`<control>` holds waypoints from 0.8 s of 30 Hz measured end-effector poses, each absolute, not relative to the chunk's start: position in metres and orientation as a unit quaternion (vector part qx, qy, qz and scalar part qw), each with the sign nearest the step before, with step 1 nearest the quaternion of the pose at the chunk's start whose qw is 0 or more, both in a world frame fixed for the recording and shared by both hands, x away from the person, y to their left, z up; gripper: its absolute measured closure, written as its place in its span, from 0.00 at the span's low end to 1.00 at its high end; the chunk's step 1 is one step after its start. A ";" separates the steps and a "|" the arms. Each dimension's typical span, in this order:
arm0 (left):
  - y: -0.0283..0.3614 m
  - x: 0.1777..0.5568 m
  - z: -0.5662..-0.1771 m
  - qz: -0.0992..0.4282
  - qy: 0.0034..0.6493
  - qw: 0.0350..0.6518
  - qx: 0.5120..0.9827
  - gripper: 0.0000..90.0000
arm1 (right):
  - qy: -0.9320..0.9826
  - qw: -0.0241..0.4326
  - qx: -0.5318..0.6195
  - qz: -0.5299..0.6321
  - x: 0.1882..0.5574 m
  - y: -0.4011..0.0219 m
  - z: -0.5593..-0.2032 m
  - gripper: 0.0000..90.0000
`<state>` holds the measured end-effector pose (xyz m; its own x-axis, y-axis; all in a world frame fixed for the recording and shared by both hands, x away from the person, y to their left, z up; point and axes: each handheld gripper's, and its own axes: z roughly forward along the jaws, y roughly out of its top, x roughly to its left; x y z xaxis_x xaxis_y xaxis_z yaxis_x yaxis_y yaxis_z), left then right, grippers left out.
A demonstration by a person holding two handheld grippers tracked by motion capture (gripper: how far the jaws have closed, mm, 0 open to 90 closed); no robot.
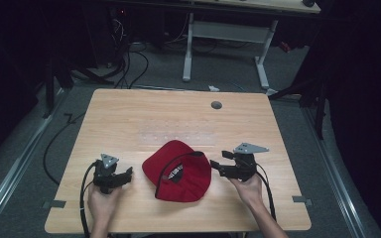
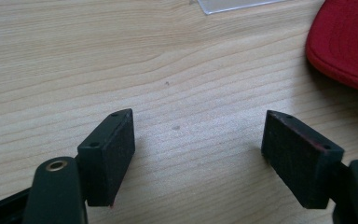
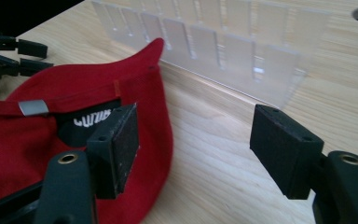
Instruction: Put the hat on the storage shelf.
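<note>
Nearest to the camera in the high view, two forearms come in from the bottom edge, and each hand holds a claw low over the wooden table [image 1: 129, 119]. The left claw [image 1: 127, 174] stays near the front left part of the table and points to the right, toward a red cap [image 1: 188, 181]. In the left gripper view its two black jaws stand wide apart with only bare wood between them, so it has hold of nothing; the rim of the cap [image 2: 349, 42] is at the upper right, apart from the jaws.

The right claw [image 1: 217, 166] is on the other side of the cap and points to the left, toward it. In the right gripper view its jaws are fully spread and nothing is gripped. One black jaw is in front of the red cloth [image 3: 37, 154], the other is over bare wood, and I cannot tell if the first one touches the cloth.

The cap lies between the two claws, near the middle of the front half of the table. It lies upside down, with a label and a strap with a small metal buckle [image 3: 33, 108] visible inside.

Just behind the cap there is a clear plastic rack [image 3: 223, 42] with slots. Farther back, a small round hole [image 1: 216, 105] is in the table top. Behind the table, cables lie on the grey floor [image 1: 158, 69], and the white legs of another desk [image 1: 225, 34] stand there.
</note>
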<state>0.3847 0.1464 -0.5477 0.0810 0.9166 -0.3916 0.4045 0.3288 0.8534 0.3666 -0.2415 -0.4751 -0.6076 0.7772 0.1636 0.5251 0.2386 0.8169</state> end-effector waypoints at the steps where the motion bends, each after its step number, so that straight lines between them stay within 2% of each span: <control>1: 0.146 0.385 -0.548 0.248 0.631 0.516 0.524 0.29 | 0.775 0.137 0.419 0.453 0.368 -0.238 -0.475 0.36; 10: 0.146 0.385 -0.548 0.247 0.631 0.517 0.524 0.29 | 0.794 0.119 0.396 0.445 0.383 -0.207 -0.477 0.36; 18: 0.146 0.384 -0.548 0.247 0.630 0.516 0.525 0.29 | 0.807 0.117 0.385 0.432 0.396 -0.187 -0.489 0.43; 24: 0.146 0.384 -0.548 0.247 0.630 0.516 0.525 0.28 | 0.812 0.102 0.388 0.424 0.403 -0.180 -0.498 0.43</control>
<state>0.3844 0.1462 -0.5477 0.0851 0.9164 -0.3912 0.4071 0.3264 0.8531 0.4034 -0.1800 -0.4979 -0.6776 0.7171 0.1634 0.5436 0.3386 0.7680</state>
